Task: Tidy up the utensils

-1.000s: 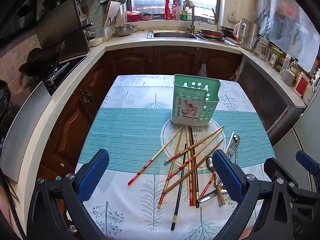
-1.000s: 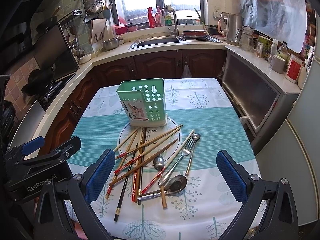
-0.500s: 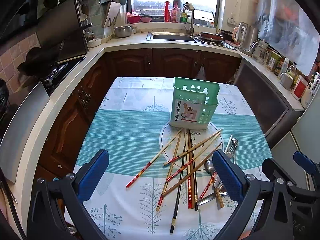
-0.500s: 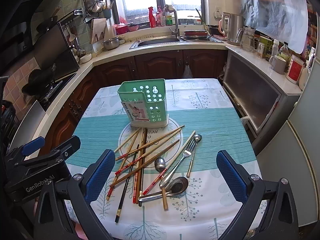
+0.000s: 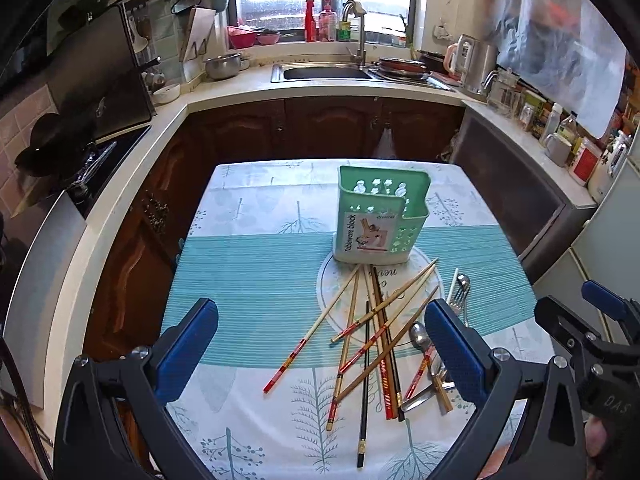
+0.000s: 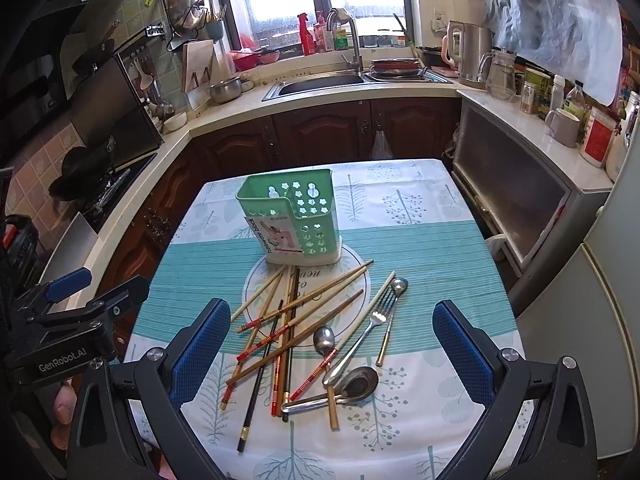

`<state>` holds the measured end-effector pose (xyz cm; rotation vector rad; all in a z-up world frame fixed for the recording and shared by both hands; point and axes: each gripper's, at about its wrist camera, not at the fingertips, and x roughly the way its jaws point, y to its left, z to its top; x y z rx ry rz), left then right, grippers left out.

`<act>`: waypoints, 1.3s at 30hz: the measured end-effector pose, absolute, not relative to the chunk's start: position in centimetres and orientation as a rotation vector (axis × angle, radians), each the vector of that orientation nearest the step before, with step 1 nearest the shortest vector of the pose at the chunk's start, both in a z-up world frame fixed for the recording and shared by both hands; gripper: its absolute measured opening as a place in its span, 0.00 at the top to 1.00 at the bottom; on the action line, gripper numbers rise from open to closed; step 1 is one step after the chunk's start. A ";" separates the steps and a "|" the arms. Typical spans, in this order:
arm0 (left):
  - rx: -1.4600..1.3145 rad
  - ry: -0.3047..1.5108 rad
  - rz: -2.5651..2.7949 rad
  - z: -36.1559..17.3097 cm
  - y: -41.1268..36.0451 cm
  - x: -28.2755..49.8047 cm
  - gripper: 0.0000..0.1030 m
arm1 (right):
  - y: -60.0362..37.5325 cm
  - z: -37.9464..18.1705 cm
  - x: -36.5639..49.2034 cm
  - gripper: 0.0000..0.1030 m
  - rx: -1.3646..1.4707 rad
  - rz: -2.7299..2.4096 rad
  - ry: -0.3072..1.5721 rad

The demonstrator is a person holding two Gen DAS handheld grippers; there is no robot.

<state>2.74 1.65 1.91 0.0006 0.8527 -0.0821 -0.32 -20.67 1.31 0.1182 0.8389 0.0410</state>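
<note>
Both claws (image 5: 320, 352) (image 6: 332, 352) wide, empty; chopsticks (image 6: 280, 328) on table beyond them

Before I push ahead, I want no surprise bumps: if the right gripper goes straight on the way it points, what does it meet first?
Probably the fork and spoons lying between the open right gripper fingers, at the right of the chopstick pile. The green holder stands farther back; depth is unclear.

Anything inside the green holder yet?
No utensil stands above the holder's rim; the inner back wall shows bare. The bottom is hidden by the front wall. The chopsticks and fork lie on the table.
</note>
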 end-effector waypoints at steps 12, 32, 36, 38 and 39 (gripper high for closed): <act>0.057 0.889 -0.118 1.7 2.3 7.8 0.01 | -21.1 1.7 5.2 0.19 0.174 0.123 0.959; 0.075 1.239 -0.306 -13.4 2.1 17.7 0.50 | -20.7 -18.6 18.9 0.60 0.723 0.130 1.398; 0.098 1.285 -0.343 -15.4 1.2 17.7 0.57 | -19.9 -21.1 19.9 0.66 0.759 0.079 1.436; 0.134 1.289 -0.351 -16.0 0.5 17.5 0.61 | -19.4 -22.2 20.3 0.67 0.752 0.060 1.441; 0.147 1.291 -0.356 -16.2 0.3 17.5 0.63 | -19.1 -22.6 20.4 0.68 0.743 0.044 1.441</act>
